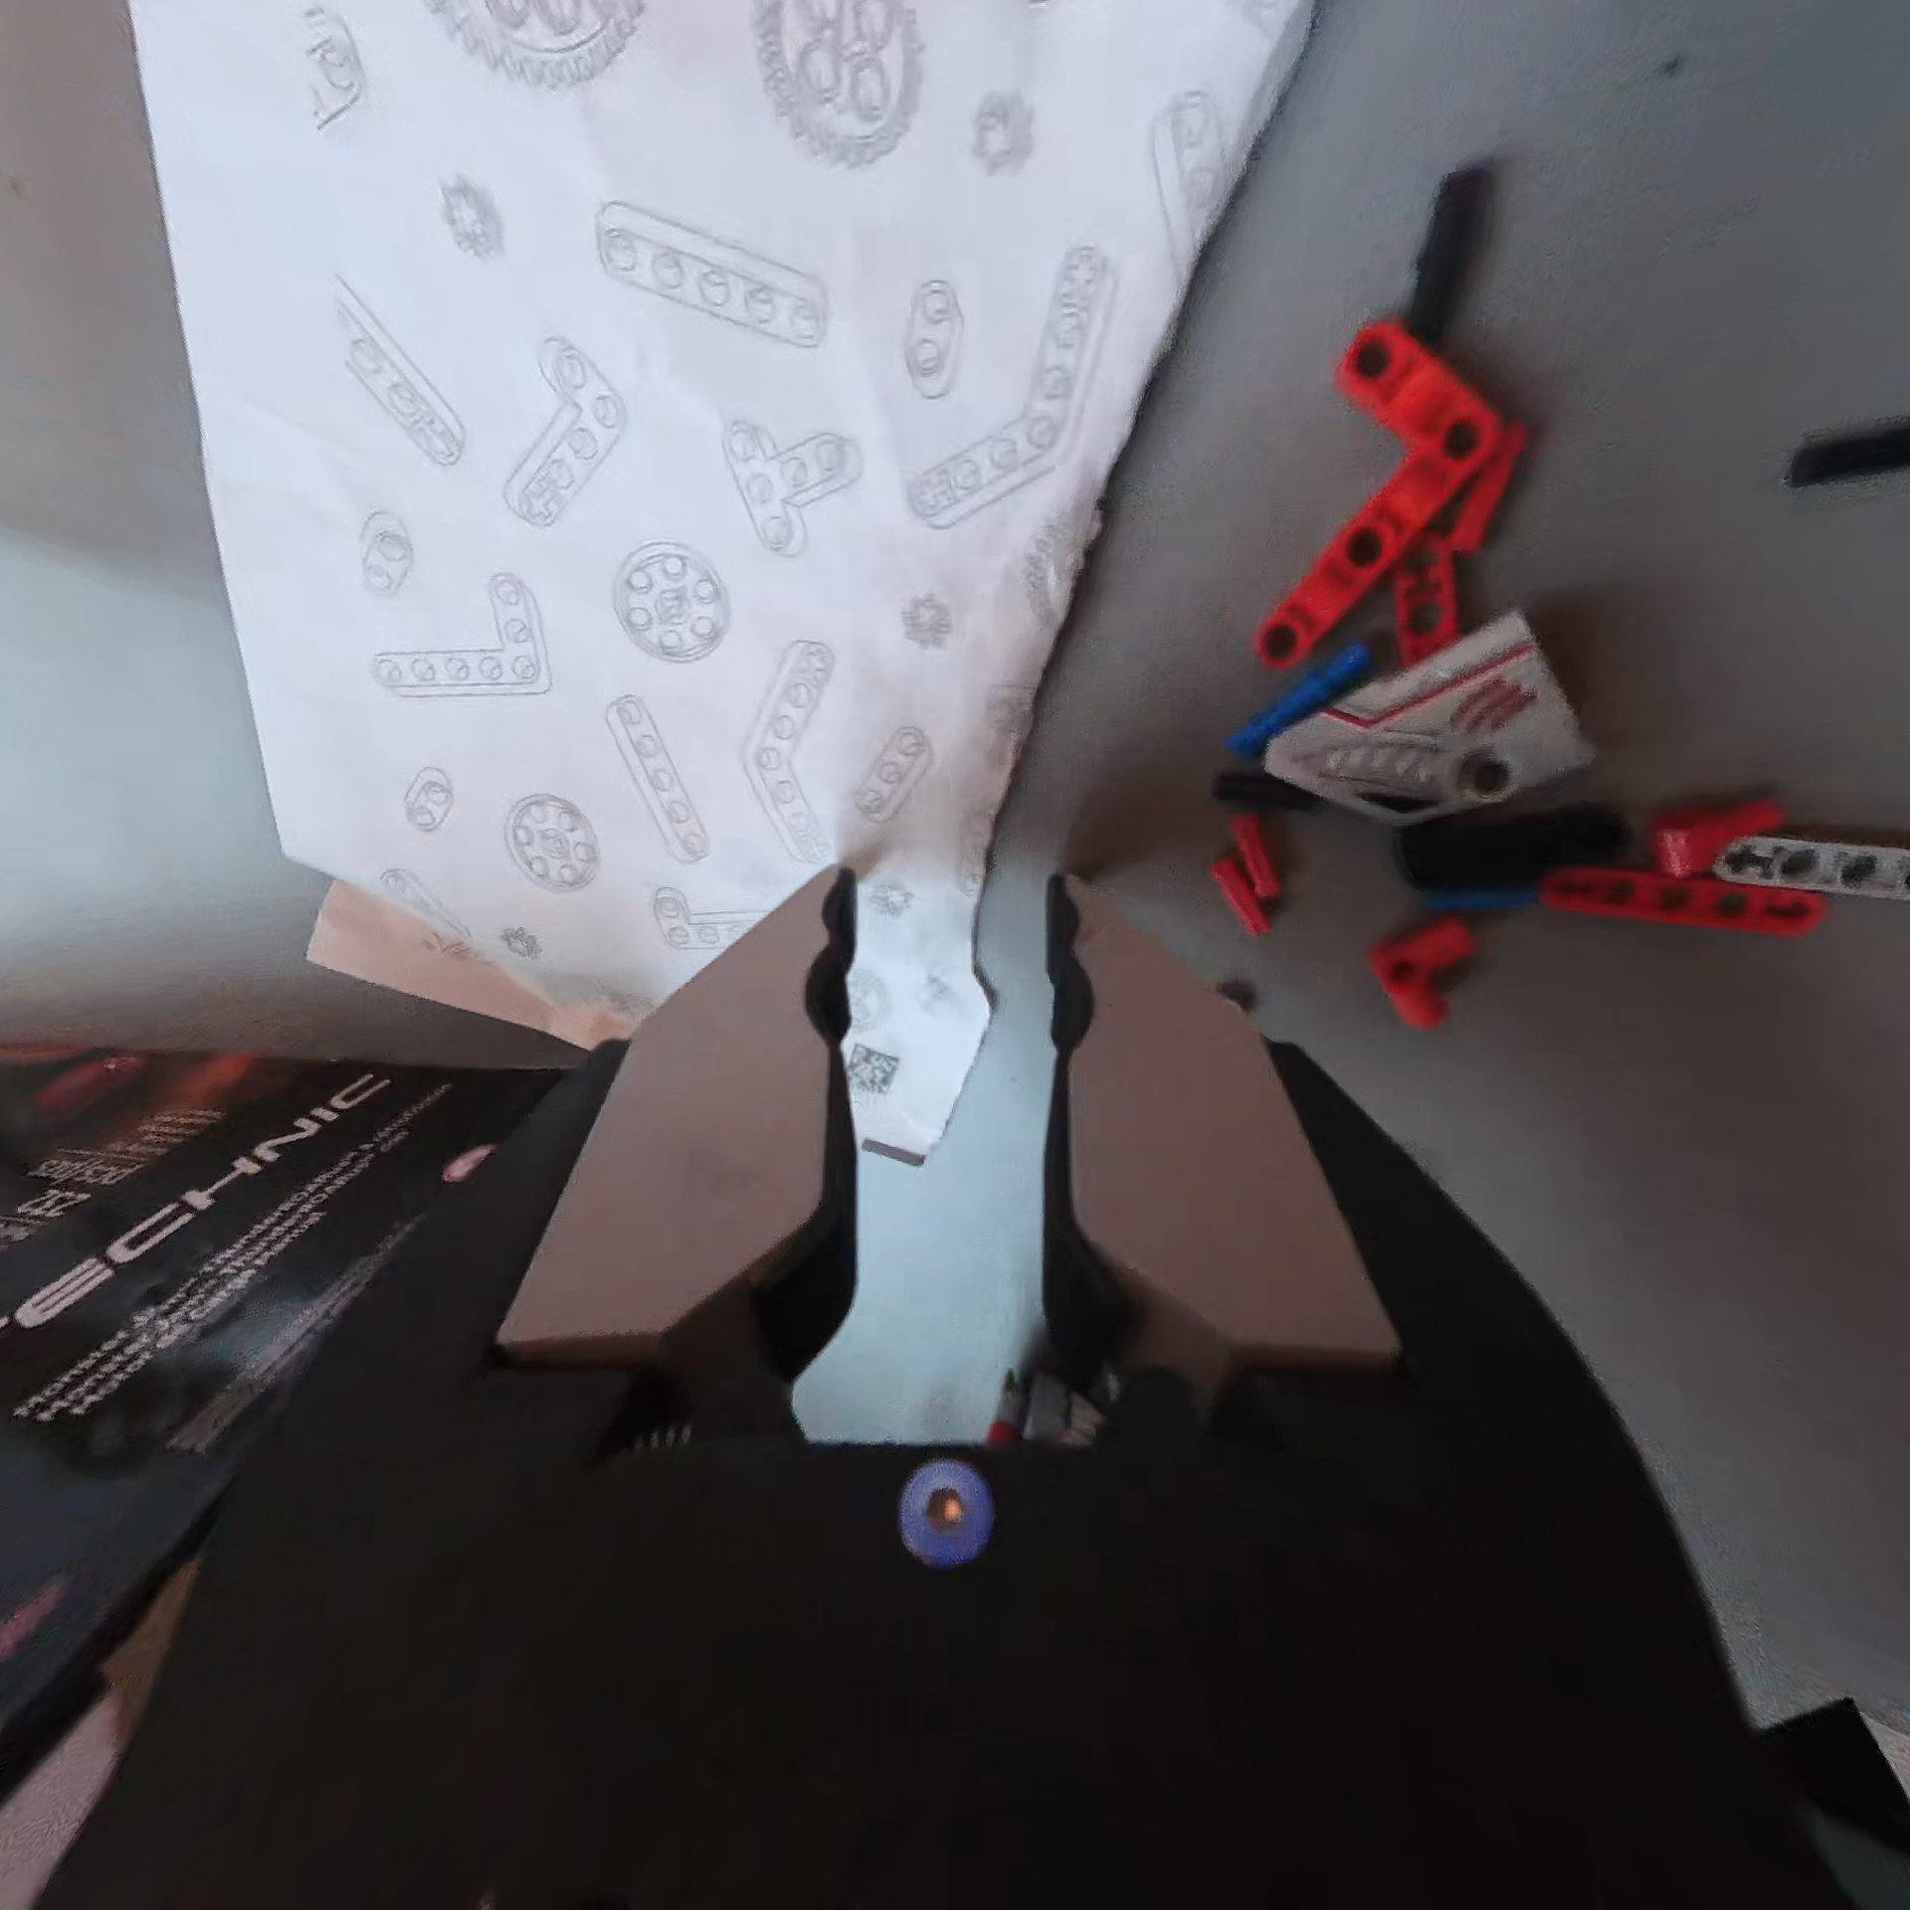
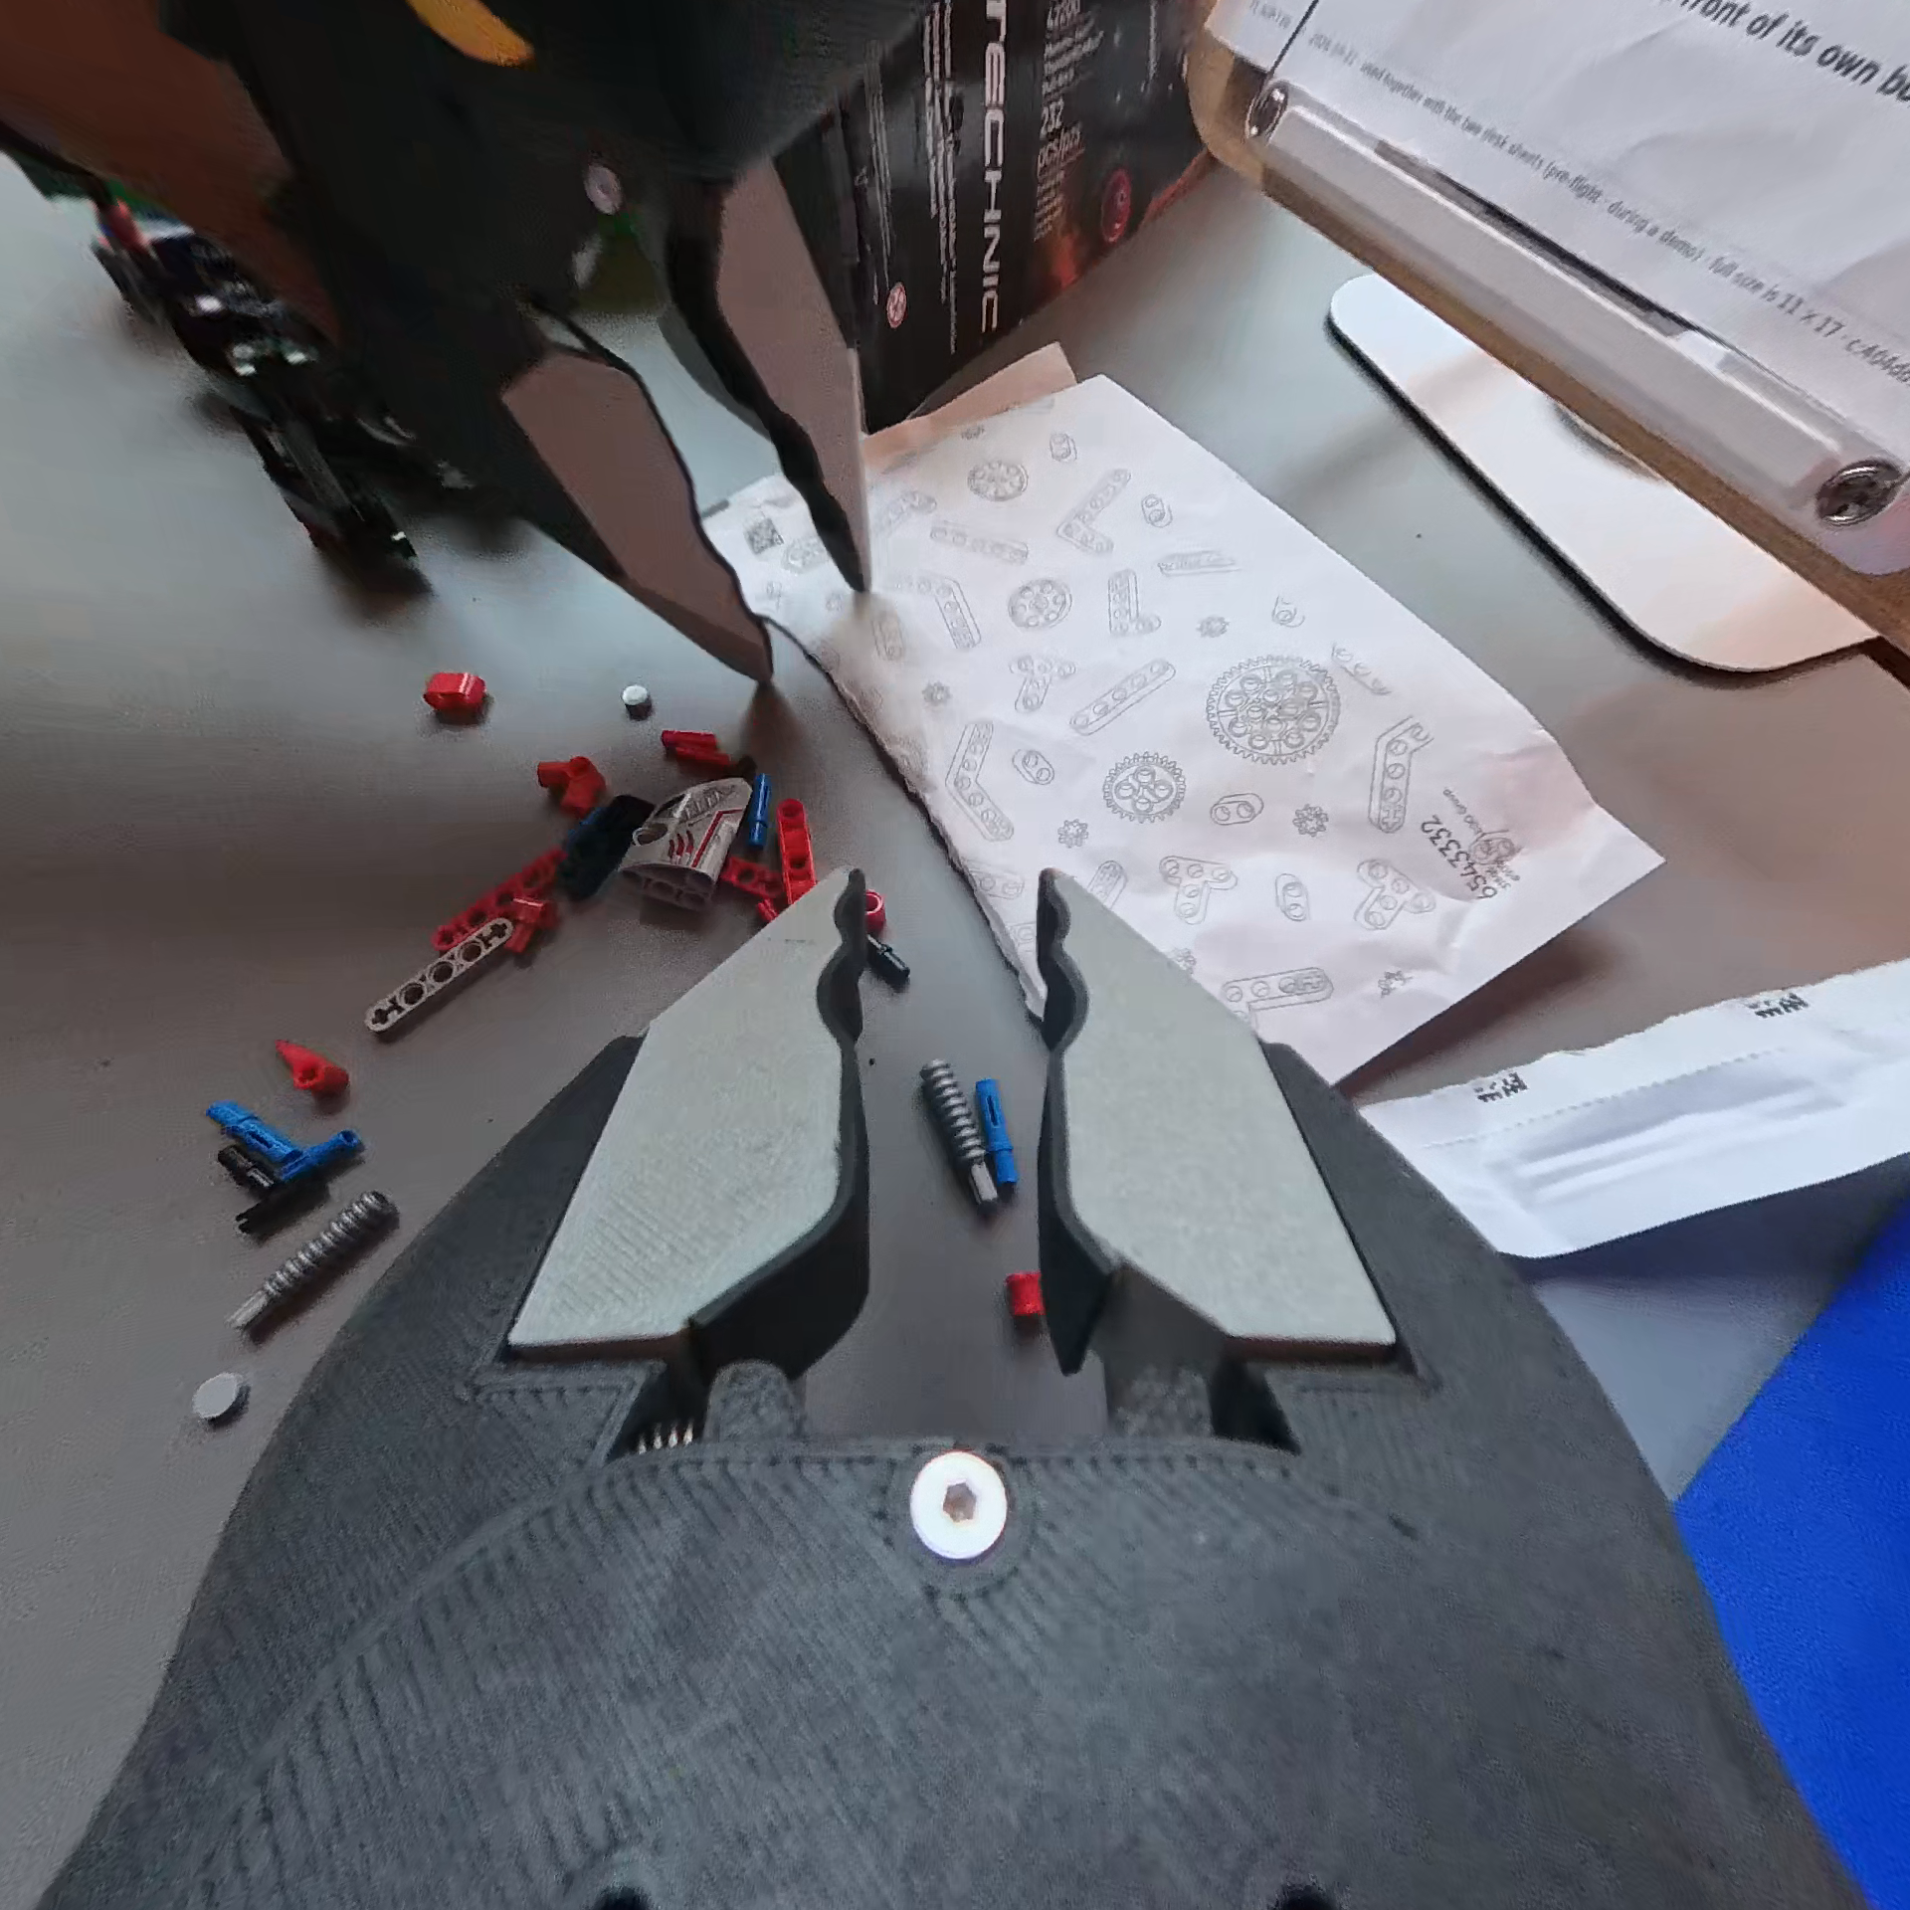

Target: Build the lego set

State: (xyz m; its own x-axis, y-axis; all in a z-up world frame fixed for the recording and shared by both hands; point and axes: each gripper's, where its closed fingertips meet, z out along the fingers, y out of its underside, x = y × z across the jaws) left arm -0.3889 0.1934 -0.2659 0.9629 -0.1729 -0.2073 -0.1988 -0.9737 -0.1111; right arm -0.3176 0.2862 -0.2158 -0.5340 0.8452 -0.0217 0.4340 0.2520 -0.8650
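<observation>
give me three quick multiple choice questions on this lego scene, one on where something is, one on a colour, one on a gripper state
1. Where does the grey spring piece lie in the right wrist view?
A. on the paper bag
B. between the right gripper fingers, on the table
C. on the box

2. What colour is the pin beside that spring?
A. blue
B. yellow
C. white

3. How is the left gripper?
A. shut on a beam
B. shut on the bag
C. open, holding nothing

Key: 1 B, it lies on dark tabletop between the fingers. 2 A, plainly blue. 3 C, an empty gap shows between its fingers.
</observation>
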